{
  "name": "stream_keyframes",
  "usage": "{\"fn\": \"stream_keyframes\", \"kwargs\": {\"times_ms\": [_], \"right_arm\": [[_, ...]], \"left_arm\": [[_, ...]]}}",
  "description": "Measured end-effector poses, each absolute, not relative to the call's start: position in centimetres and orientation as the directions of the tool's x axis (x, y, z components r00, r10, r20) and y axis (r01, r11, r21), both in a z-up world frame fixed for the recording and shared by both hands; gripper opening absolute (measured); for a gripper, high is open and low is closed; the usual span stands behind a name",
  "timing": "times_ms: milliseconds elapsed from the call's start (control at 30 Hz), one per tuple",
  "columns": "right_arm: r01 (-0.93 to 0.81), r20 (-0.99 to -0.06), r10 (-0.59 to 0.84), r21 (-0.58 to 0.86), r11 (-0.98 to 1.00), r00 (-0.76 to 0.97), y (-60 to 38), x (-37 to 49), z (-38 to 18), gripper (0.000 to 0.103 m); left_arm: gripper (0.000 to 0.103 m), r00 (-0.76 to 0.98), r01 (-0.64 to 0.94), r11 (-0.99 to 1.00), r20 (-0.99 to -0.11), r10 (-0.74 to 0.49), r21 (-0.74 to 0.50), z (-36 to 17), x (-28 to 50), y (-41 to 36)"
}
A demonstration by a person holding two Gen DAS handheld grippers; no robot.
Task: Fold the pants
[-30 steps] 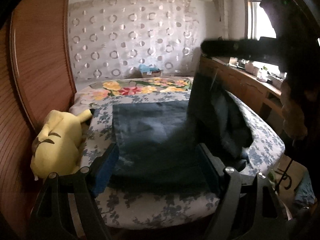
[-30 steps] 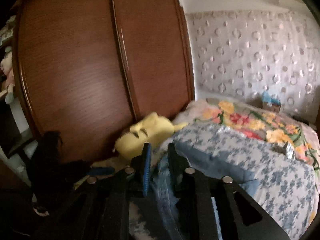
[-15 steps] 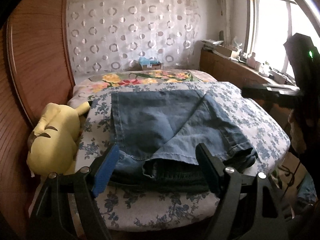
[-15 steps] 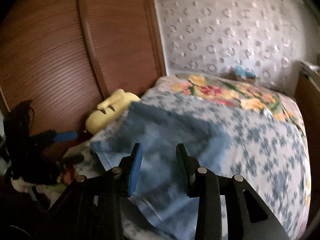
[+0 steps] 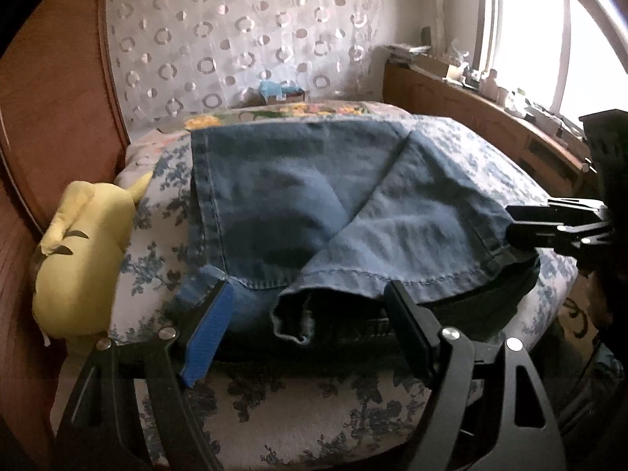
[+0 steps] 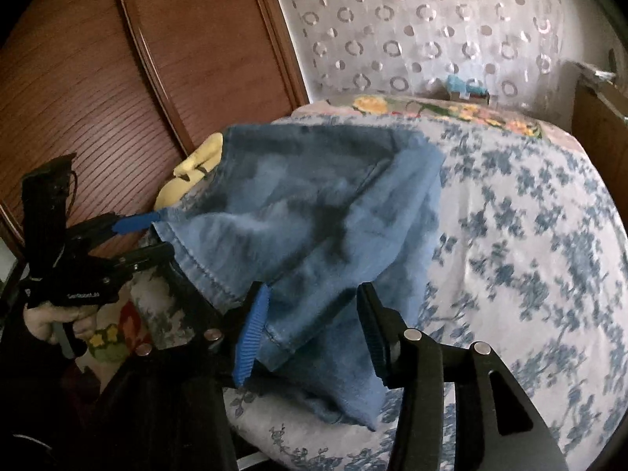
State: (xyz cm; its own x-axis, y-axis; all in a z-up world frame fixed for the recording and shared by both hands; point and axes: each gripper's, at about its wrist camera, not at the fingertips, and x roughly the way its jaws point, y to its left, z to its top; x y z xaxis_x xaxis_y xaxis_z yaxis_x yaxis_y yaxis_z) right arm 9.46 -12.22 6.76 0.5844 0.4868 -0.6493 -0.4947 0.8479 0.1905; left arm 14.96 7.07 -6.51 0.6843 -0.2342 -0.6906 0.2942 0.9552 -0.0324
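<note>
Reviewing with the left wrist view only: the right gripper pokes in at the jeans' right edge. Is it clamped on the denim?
Observer: No. The right gripper is open, a finger on either side of the jeans without pinching them.
Operator: Any hand visible?
Observer: Yes, a hand grips the handle of the left gripper, in front of the wooden wardrobe.
Operator: Where is the fold's near corner?
Observer: It lies on the floral bedspread, close to its near edge.

Folded jeans [image 5: 314,204] ahead of left gripper [image 5: 310,333], fingers spread; right gripper [image 5: 522,227] at their edge, grip unclear.
</note>
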Motion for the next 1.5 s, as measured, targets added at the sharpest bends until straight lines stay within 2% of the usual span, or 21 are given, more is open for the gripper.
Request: {"fn": "stream_keyframes", "kwargs": {"times_ms": [400,433,467,500,533,733,833,933,1000,1033,1100,1200,1333,1500], "right_arm": [[-0.484,-0.665,0.527,0.273,0.831,0.529,-10.1,9.7,5.7,0.049],[-0.49,-0.66,0.536,0.279,0.826,0.527,-10.2,9.8,5.7,0.042],[-0.503,-0.65,0.552,0.288,0.815,0.522,-10.5,9.7,5.7,0.027],[-0.517,-0.641,0.568,0.296,0.803,0.516,-10.8,9.8,5.6,0.022],[-0.528,-0.627,0.578,0.293,0.797,0.523,-10.8,9.6,5.8,0.013],[-0.555,-0.508,0.609,0.276,0.785,0.609,-12.1,7.7,9.1,0.009],[-0.557,-0.458,0.615,0.274,0.784,0.641,-12.8,7.2,11.3,0.009],[-0.568,-0.436,0.618,0.256,0.782,0.654,-13.5,7.5,13.0,0.008],[-0.579,-0.424,0.62,0.239,0.78,0.66,-13.2,7.7,13.9,0.008],[-0.586,-0.421,0.625,0.235,0.775,0.658,-13.0,7.8,14.5,0.008],[-0.595,-0.423,0.626,0.221,0.773,0.656,-12.5,8.3,15.1,0.008],[-0.615,-0.433,0.631,0.198,0.763,0.644,-11.3,9.8,15.8,0.008],[-0.655,-0.445,0.652,0.174,0.736,0.614,-8.9,14.0,16.1,0.008],[-0.693,-0.471,0.662,0.136,0.708,0.583,-5.3,19.6,15.2,0.007]], "left_arm": [[0.079,0.665,0.328,0.945,-0.705,-0.247,-0.021,-7.1,14.2,7.0],[0.079,0.665,0.328,0.944,-0.705,-0.246,-0.02,-7.1,14.2,7.1],[0.079,0.666,0.328,0.945,-0.705,-0.245,-0.019,-7.1,14.2,7.1],[0.079,0.667,0.326,0.945,-0.704,-0.244,-0.019,-7.0,14.1,7.2],[0.079,0.667,0.325,0.946,-0.703,-0.246,-0.023,-7.0,14.1,7.2],[0.079,0.671,0.324,0.946,-0.699,-0.247,-0.024,-6.9,14.8,7.2],[0.075,0.668,0.327,0.945,-0.701,-0.248,-0.023,-7.0,15.6,6.9],[0.069,0.667,0.339,0.94,-0.698,-0.259,-0.025,-7.0,15.9,6.5],[0.053,0.673,0.349,0.937,-0.686,-0.275,-0.033,-6.8,15.9,6.4],[0.049,0.678,0.352,0.935,-0.676,-0.287,-0.044,-6.5,15.8,6.4],[0.025,0.697,0.36,0.931,-0.647,-0.309,-0.058,-5.7,15.1,6.5],[0.008,0.726,0.356,0.933,-0.613,-0.311,-0.052,-4.7,14.0,6.7],[0.006,0.739,0.346,0.933,-0.583,-0.337,-0.101,-3.7,13.0,7.6],[0.006,0.743,0.312,0.943,-0.59,-0.317,-0.114,-3.8,12.9,9.0]]}}
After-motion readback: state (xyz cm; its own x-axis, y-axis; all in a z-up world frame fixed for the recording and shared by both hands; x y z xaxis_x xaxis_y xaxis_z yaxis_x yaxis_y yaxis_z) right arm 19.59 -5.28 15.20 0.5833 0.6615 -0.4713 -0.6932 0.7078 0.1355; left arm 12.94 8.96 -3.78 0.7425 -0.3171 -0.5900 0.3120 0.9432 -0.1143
